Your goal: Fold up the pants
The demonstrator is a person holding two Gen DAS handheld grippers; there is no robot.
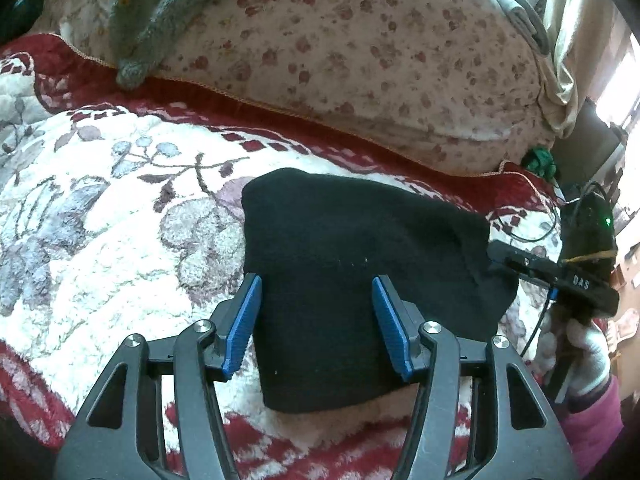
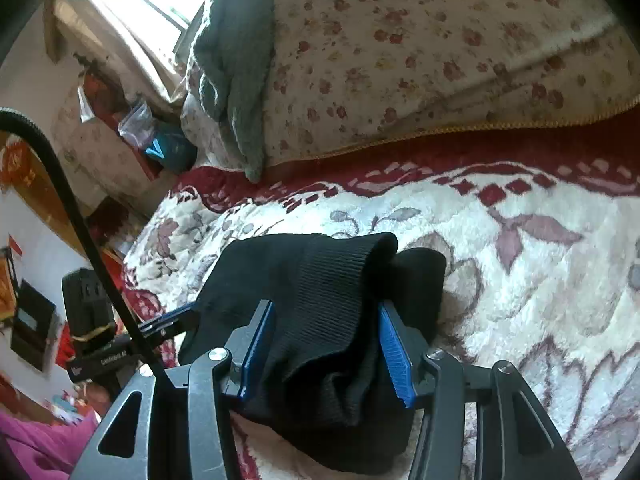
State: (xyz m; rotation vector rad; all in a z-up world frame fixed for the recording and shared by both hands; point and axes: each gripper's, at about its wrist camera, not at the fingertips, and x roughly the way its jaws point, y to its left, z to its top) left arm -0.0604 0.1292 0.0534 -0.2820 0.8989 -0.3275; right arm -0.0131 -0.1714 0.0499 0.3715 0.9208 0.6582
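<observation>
Blue pads (image 1: 244, 320) of the left gripper (image 1: 316, 322) stand apart above the folded black pants (image 1: 360, 280), gripping nothing. Ribbed black cloth bunches between the right gripper (image 2: 326, 350) fingers; whether its pads press it I cannot tell. Pants lie in a compact bundle on the white-and-red floral blanket (image 1: 100, 220), with a spotted quilt (image 1: 360, 60) and a grey knit (image 1: 152, 20) heaped behind.

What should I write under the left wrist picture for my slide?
Open left gripper hovering over folded black pants on a flowery red-and-white blanket.
</observation>
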